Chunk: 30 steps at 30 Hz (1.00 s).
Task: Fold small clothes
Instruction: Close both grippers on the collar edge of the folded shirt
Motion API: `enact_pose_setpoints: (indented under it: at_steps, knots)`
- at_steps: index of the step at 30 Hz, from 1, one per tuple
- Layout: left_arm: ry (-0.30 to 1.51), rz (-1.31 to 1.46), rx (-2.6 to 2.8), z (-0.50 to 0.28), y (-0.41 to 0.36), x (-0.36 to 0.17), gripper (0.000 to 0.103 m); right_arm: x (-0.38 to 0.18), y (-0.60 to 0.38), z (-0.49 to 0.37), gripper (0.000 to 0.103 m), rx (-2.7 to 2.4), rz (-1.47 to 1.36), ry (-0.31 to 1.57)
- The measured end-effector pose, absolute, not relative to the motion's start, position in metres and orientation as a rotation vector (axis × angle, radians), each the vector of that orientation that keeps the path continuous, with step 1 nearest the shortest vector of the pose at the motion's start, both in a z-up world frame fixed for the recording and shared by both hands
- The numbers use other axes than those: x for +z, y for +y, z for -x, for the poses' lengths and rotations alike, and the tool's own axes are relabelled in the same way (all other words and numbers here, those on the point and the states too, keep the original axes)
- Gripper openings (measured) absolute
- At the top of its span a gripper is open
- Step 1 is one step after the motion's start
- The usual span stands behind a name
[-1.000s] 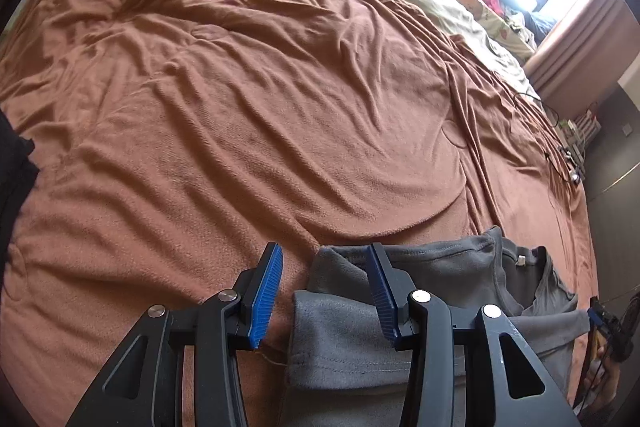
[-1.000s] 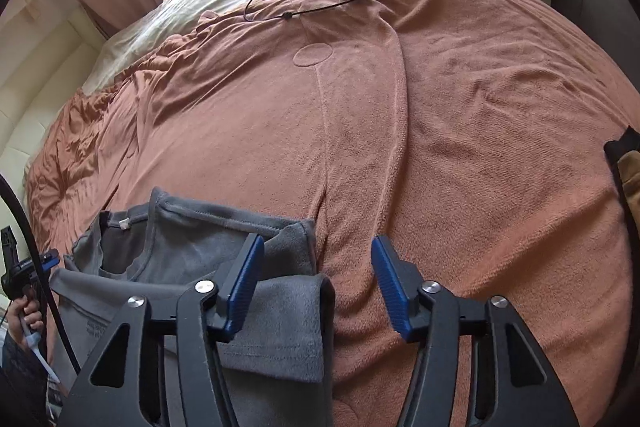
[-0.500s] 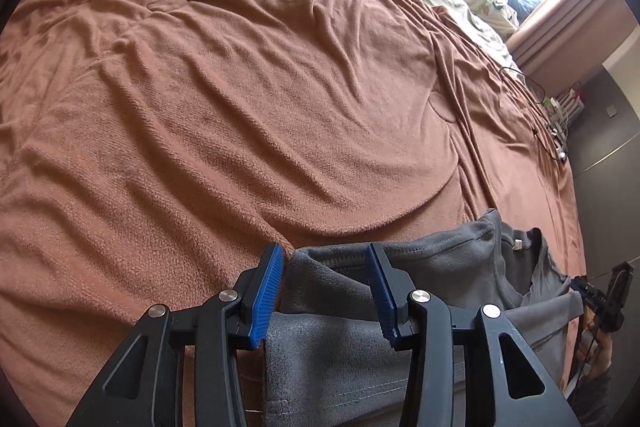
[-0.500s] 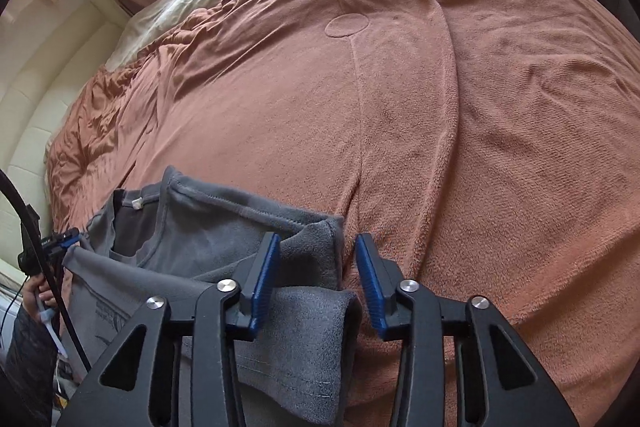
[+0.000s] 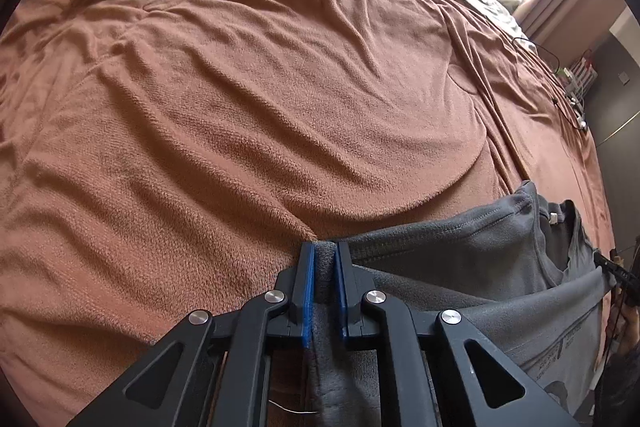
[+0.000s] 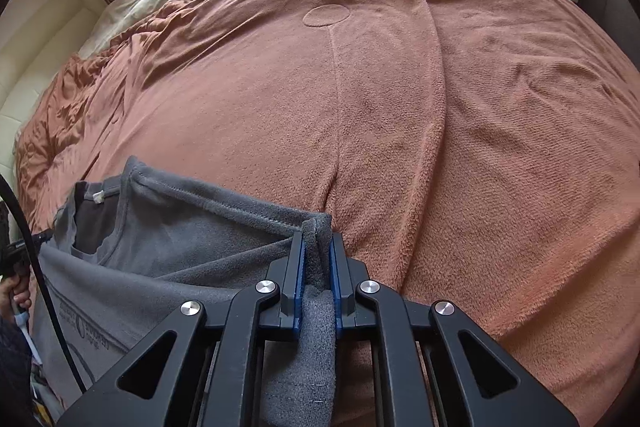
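Nearest, the left gripper (image 5: 325,259) and the right gripper (image 6: 316,247) are each closing on a folded shoulder corner of the grey fleece shirt (image 5: 460,259). The shirt runs crosswise between them on the brown terry blanket (image 5: 260,99), neckline away; its hem is hidden below.
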<state>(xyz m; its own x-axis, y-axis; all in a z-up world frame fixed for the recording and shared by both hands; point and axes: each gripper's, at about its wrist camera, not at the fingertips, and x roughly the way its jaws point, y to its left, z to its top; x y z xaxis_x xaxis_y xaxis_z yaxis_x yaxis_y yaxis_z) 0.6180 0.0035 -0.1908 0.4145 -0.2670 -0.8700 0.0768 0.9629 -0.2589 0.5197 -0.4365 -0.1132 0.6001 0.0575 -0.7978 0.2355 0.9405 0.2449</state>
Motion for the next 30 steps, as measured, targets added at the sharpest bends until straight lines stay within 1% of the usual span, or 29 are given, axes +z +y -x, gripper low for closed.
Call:
enact_pose_setpoints:
  at_steps: [5, 9, 10, 11, 13, 14, 19, 23, 24, 27, 30]
  knots:
    - [1.132, 0.143, -0.144, -0.616, 0.002, -0.189, 0.008, -0.116, -0.423, -0.522, 0.008, -0.135, -0.293, 0.936]
    - [1.153, 0.121, -0.141, -0.618, 0.000, -0.191, 0.009, -0.105, -0.419, -0.520, 0.013, -0.112, -0.274, 0.950]
    - [1.156, 0.106, -0.142, -0.619, -0.002, -0.189, 0.010, -0.100, -0.420, -0.518, 0.016, -0.103, -0.277, 0.939]
    - [1.160, 0.087, -0.133, -0.620, -0.004, -0.185, 0.014, -0.093, -0.420, -0.515, 0.019, -0.111, -0.267, 0.917]
    - [1.149, 0.067, -0.102, -0.619, -0.005, -0.175, 0.021, -0.079, -0.419, -0.510, 0.038, -0.128, -0.242, 0.879]
    - [1.129, 0.066, -0.100, -0.618, -0.005, -0.168, 0.023, -0.074, -0.417, -0.509, 0.039, -0.124, -0.237, 0.869]
    - [1.074, 0.060, -0.156, -0.617, -0.022, -0.136, 0.023, -0.048, -0.389, -0.506, 0.039, -0.089, -0.174, 0.831]
    - [1.049, 0.036, -0.229, -0.616, -0.055, -0.121, 0.023, -0.049, -0.362, -0.519, 0.037, -0.009, -0.164, 0.877]
    - [1.052, 0.030, -0.252, -0.616, -0.064, -0.120, 0.023, -0.053, -0.355, -0.524, 0.035, 0.010, -0.154, 0.902]
    - [1.079, 0.005, -0.314, -0.613, -0.093, -0.129, 0.023, -0.069, -0.342, -0.538, 0.024, 0.041, -0.147, 0.972]
    - [1.134, -0.010, -0.351, -0.613, -0.115, -0.147, 0.023, -0.083, -0.339, -0.552, 0.023, 0.048, -0.164, 1.013]
